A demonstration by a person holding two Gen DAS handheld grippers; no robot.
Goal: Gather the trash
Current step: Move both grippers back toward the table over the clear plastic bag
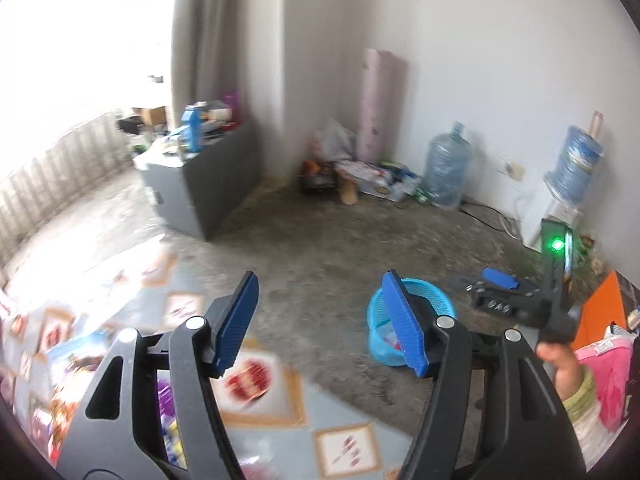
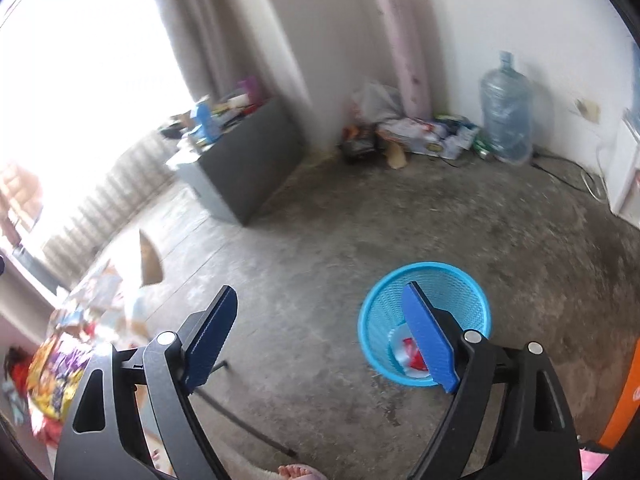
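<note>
While a few scraps are lying in the round blue mesh plastic bin (image 2: 424, 320) on the concrete floor (image 2: 400, 220), both grippers — left (image 1: 324, 320), right (image 2: 320, 340) — are hovering, jaws spread, empty; wrappers (image 2: 56, 376) are waiting along the worktop's (image 1: 264, 412) left edge.

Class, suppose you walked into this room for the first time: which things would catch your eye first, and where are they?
The bright blue basket stands on the bare concrete floor, with red and white scraps at its bottom. Both the left gripper and the right gripper are open and hold nothing. Against the far wall, a big water bottle stands beside a heap of clutter in the corner.
</note>
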